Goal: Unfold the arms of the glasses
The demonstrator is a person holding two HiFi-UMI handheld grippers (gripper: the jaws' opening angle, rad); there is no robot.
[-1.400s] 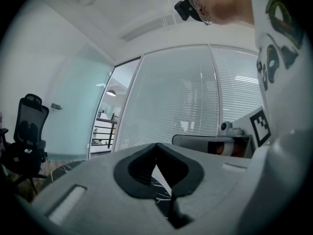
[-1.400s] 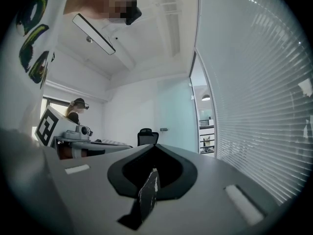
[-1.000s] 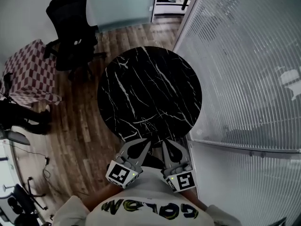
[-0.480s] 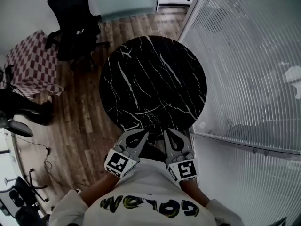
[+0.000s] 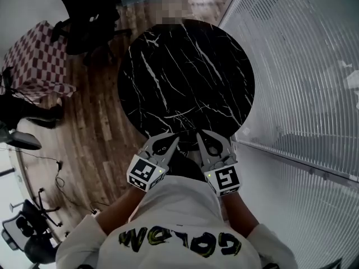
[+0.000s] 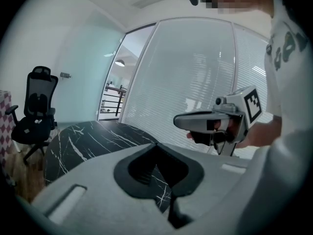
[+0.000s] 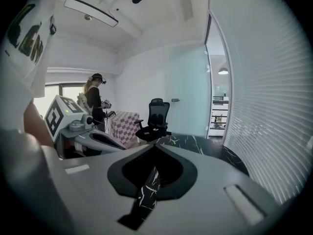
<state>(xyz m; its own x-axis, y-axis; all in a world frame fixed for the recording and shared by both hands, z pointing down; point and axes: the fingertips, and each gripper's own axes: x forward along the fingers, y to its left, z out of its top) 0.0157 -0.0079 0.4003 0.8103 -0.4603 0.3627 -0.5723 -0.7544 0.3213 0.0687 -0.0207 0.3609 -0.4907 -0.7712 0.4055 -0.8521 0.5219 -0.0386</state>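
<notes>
No glasses show in any view. A round black marble table (image 5: 185, 77) with white veins has a bare top, seen also as the table (image 6: 88, 136) in the left gripper view and the table (image 7: 205, 143) in the right gripper view. My left gripper (image 5: 177, 137) hangs at the table's near edge, shut, with nothing between its jaws. Beside it my right gripper (image 5: 197, 132) is shut too, and empty. Their tips point toward each other, a little apart. My own left gripper (image 6: 156, 143) has its jaws meeting at the tip, and so does the right gripper (image 7: 155, 145).
A black office chair (image 5: 84, 15) and a small table with a checkered cloth (image 5: 39, 60) stand on the wood floor at the far left. A glass wall with blinds (image 5: 303, 94) runs along the right. A person (image 7: 95, 102) stands beyond the chair.
Both grippers have sunk and come closer to the table's near edge. The head view has tipped so the table sits higher in the picture. Both stay shut.
</notes>
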